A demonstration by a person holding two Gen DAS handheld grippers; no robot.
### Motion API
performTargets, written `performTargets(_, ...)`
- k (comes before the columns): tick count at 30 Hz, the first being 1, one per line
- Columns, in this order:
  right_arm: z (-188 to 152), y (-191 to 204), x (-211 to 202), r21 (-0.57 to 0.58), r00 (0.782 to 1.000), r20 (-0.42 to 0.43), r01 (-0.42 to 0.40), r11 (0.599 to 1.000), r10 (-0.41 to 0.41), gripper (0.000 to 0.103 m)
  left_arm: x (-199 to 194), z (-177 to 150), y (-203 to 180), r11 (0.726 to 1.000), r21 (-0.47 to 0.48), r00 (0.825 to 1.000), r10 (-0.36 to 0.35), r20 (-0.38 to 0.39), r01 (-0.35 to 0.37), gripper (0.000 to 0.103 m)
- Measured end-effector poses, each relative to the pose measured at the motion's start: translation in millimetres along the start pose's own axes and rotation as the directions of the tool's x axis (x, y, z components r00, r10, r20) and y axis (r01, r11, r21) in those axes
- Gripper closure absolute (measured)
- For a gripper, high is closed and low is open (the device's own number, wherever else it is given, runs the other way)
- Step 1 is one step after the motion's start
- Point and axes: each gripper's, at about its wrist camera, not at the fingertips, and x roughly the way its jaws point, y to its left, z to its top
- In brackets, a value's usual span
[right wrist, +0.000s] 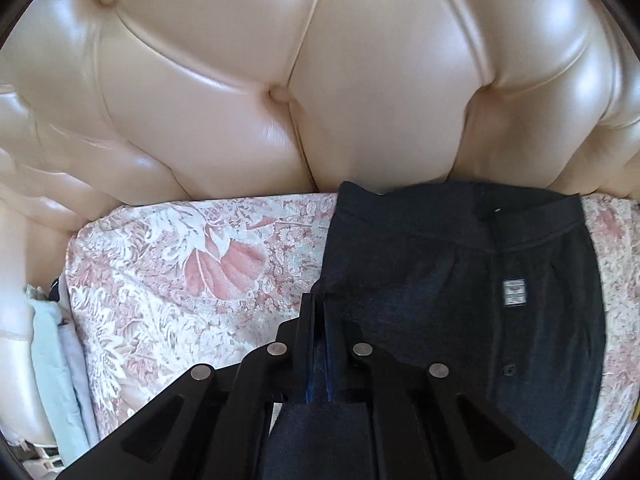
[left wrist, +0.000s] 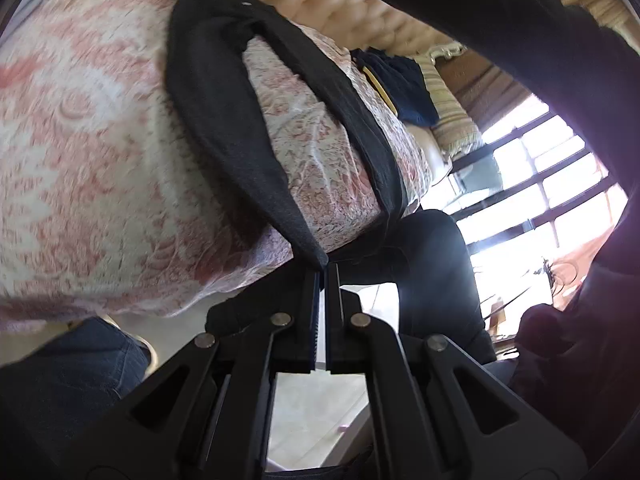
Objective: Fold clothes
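A dark grey pair of trousers [left wrist: 224,120] lies stretched over the pink floral bedspread [left wrist: 80,120], its two legs spread apart. My left gripper [left wrist: 323,266] is shut on the end of one trouser leg at the bed's edge. In the right wrist view the trousers' waistband end [right wrist: 460,280] lies near the headboard, with a small white label and a button showing. My right gripper [right wrist: 320,300] is shut on the left side edge of the trousers, and dark cloth shows between its fingers.
A cream tufted headboard [right wrist: 280,80] rises just behind the waistband. Pale folded cloth [right wrist: 52,340] is tucked at the bed's left side. A heap of navy clothes [left wrist: 404,88] lies farther along the bed. A person's dark sleeve [left wrist: 480,8] and legs [left wrist: 436,280] are close by, near a barred window [left wrist: 540,180].
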Motion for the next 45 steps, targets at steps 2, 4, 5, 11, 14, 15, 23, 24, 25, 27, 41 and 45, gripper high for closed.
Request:
performTargets(2, 1, -5, -12, -0.007, 1.0, 0.01, 0.004, 1.0, -0.004, 0.1, 3, 4, -14, 0.999, 0.046, 1.0, -0.004, -0.011, 0.004, 0.101)
performTargets(4, 2, -11, -26, -0.007, 1.0, 0.021, 0.011, 1.0, -0.011, 0.1, 7, 10, -30, 0.995, 0.101, 1.0, -0.014, -0.028, 0.017, 0.101)
performTargets(5, 5, -13, -33, -0.009, 0.999, 0.028, 0.018, 1.0, -0.017, 0.1, 10, 13, -38, 0.992, 0.124, 0.999, -0.024, -0.037, 0.028, 0.101)
performTargets(11, 12, -33, -76, -0.004, 0.997, 0.071, 0.04, 0.999, -0.04, 0.1, 37, 35, -91, 0.954, 0.274, 0.989, -0.097, -0.109, 0.124, 0.101)
performTargets(14, 11, -47, -95, -0.003, 0.995, 0.088, 0.05, 0.999, -0.049, 0.101, 57, 46, -121, 0.921, 0.346, 0.979, -0.137, -0.148, 0.181, 0.101)
performTargets(15, 12, -52, -101, -0.002, 0.994, 0.094, 0.054, 0.999, -0.053, 0.101, 64, 50, -130, 0.91, 0.364, 0.976, -0.151, -0.16, 0.2, 0.101)
performTargets(23, 18, -94, -132, 0.003, 0.99, 0.124, 0.074, 0.997, -0.074, 0.101, 104, 80, -190, 0.839, 0.44, 0.946, -0.25, -0.208, 0.319, 0.101)
performTargets(24, 19, -100, -136, 0.003, 0.989, 0.129, 0.076, 0.997, -0.075, 0.101, 111, 82, -192, 0.837, 0.442, 0.944, -0.25, -0.215, 0.322, 0.101)
performTargets(25, 21, -105, -139, 0.003, 0.988, 0.134, 0.077, 0.997, -0.077, 0.101, 119, 84, -194, 0.835, 0.444, 0.943, -0.25, -0.221, 0.326, 0.101)
performTargets(27, 20, -119, -139, 0.003, 0.987, 0.137, 0.082, 0.997, -0.082, 0.101, 134, 88, -199, 0.83, 0.448, 0.939, -0.25, -0.234, 0.333, 0.101)
performTargets(41, 13, -193, -90, -0.044, 0.988, 0.139, 0.077, 0.996, -0.071, 0.101, 259, 77, -206, 0.85, 0.446, 0.929, -0.126, -0.347, 0.282, 0.101)
performTargets(45, 11, -206, -80, -0.056, 0.988, 0.145, 0.069, 0.996, -0.06, 0.101, 287, 77, -211, 0.843, 0.483, 0.938, -0.068, -0.341, 0.237, 0.101)
